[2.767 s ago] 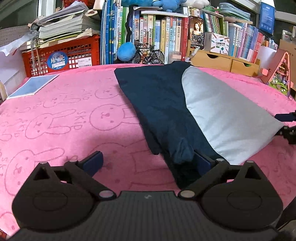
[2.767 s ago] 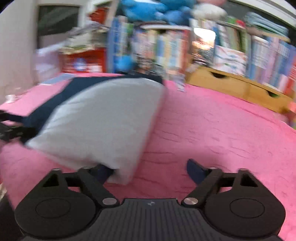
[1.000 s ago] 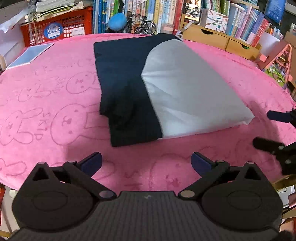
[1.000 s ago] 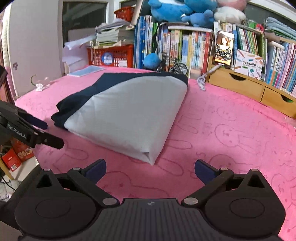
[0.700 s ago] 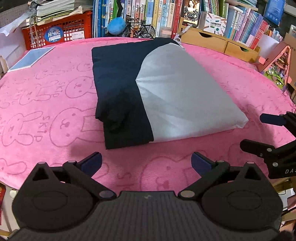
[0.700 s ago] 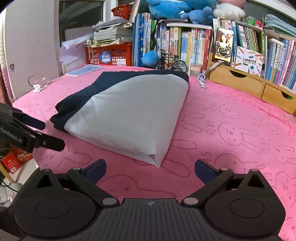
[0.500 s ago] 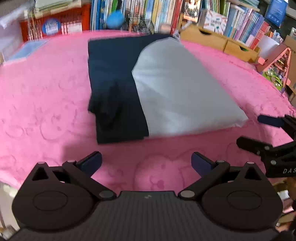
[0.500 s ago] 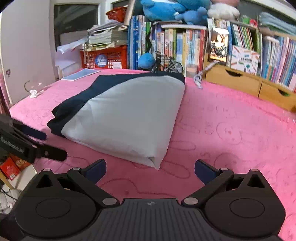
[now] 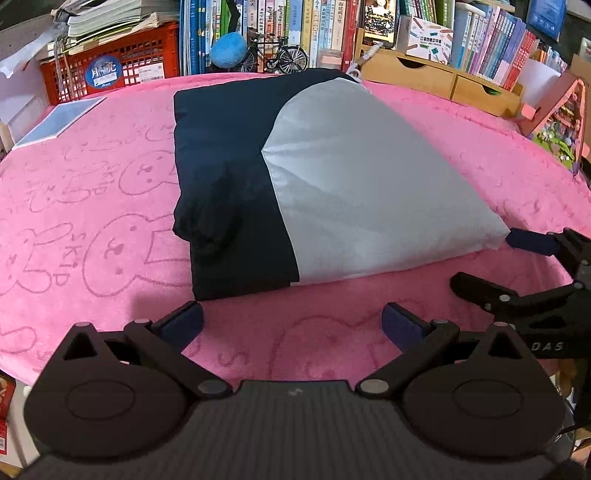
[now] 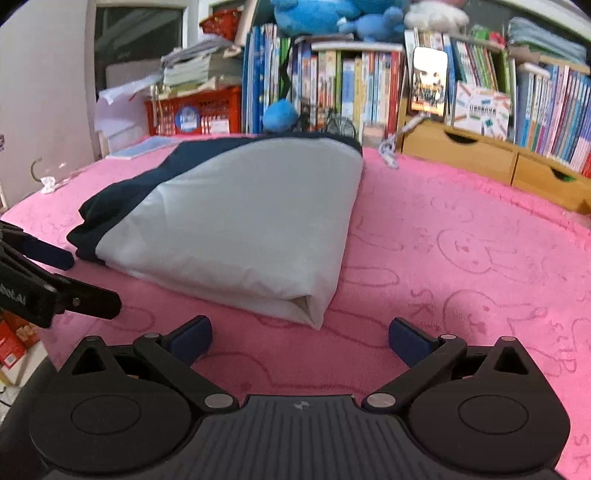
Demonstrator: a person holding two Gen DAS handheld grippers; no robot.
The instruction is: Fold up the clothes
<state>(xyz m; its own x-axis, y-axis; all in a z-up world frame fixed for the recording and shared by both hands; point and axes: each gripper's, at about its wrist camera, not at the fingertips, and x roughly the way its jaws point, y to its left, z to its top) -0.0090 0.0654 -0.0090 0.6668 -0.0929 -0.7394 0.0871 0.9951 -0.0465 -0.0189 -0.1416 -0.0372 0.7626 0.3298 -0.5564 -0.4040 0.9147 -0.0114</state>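
Now both tools sit closer to the folded garment [image 9: 332, 177] than half a second ago: in the left wrist view the dark corner has come down almost to the left hand-held gripper [image 9: 291, 325], whose fingers are spread wide and empty — the left pad [image 9: 183, 325] just beside that corner. The right hand-held gripper [image 10: 300, 338] is likewise released, gripping nothing; in the left view one of its fingertips [image 9: 530, 240] lies at the pale corner, at centre right. The garment, navy on its left and light grey on its right, lies folded in the middle of the pink tabletop [image 9: 92, 206]. Along the top of the frame stand a red crate [image 9: 110, 70], books [image 9: 314, 26] and wooden drawers [image 9: 443, 79] — well apart from the grippers.
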